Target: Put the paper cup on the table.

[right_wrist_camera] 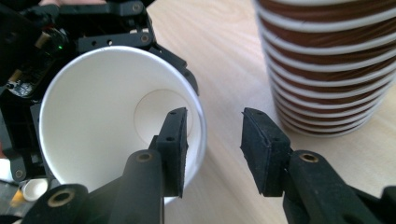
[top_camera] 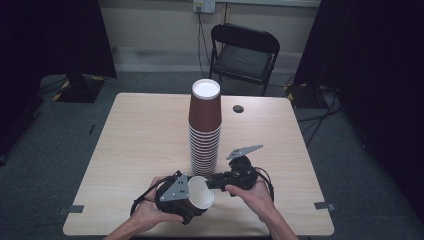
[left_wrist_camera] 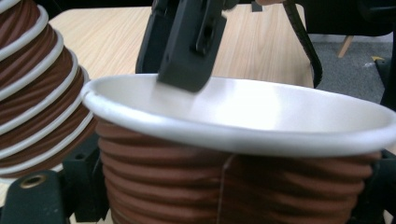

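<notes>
Cup (top_camera: pixel 201 192) held sideways in left hand-held gripper (top_camera: pixel 176 196), empty.

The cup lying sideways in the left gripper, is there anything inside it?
In the cup you can see bare white walls and the round bottom. One of the right gripper fingers pokes past the rim and covers a little of the wall behind it.

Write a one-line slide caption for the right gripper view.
Open right hand-held gripper straddling the rim of a paper cup held sideways by the left hand-held gripper, beside the cup stack.
</notes>
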{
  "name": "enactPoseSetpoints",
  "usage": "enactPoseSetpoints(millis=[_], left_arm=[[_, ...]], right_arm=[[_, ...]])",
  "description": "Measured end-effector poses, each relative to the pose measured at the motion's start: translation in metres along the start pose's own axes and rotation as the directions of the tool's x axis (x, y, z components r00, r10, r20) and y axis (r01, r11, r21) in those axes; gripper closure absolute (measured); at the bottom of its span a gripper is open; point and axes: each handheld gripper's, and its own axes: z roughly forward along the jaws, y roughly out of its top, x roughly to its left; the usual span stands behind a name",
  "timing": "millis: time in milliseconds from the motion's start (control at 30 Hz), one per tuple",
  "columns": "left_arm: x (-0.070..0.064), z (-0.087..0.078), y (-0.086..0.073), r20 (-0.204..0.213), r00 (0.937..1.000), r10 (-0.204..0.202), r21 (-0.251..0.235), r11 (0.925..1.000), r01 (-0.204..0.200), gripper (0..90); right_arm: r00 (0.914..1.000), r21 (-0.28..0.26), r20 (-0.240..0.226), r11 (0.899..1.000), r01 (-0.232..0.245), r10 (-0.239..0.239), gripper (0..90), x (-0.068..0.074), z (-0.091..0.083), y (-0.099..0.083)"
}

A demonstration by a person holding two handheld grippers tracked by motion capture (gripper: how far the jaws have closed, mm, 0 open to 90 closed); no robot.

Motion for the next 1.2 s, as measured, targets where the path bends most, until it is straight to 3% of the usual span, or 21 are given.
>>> enactPoseSetpoints(millis=[200,333,533,900,1000,1133,1200], left_arm=[[0.004,-0.004,0.000,-0.004,0.9988,-0.050,-0.029,0.9984,0.050,11.1],[0.009,-0.009,-0.002,-0.003,0.9959,-0.090,-0.051,0.9946,0.090,11.1],[0.018,-0.016,-0.005,0.011,0.9806,-0.195,-0.080,0.9774,0.196,11.1],[0.038,-0.039,-0.008,-0.053,0.9617,-0.269,-0.149,0.9544,0.259,11.0],[0.043,-0.046,-0.009,-0.074,0.9537,-0.291,-0.172,0.9458,0.276,11.0],[0.050,-0.054,-0.011,-0.089,0.9491,-0.302,-0.187,0.9410,0.282,11.0],[0.053,-0.056,-0.013,-0.117,0.9437,-0.309,-0.200,0.9382,0.283,11.0]], right_arm=[[0.9999,-0.089,0.009,0.996,0.012,-0.011,60.3,-0.003,-0.012,-0.004],[0.9996,-0.117,0.027,0.993,0.005,-0.002,59.6,-0.009,-0.023,-0.008],[0.9981,-0.157,0.059,0.988,-0.009,0.019,58.8,-0.017,-0.036,-0.019],[0.9880,-0.210,0.132,0.976,-0.052,0.081,52.0,-0.033,-0.049,-0.032],[0.9845,-0.225,0.154,0.973,-0.048,0.085,50.3,-0.035,-0.050,-0.034],[0.9798,-0.233,0.173,0.971,-0.057,0.099,49.0,-0.037,-0.052,-0.037],[0.9747,-0.224,0.192,0.972,-0.070,0.115,47.4,-0.039,-0.052,-0.039]])
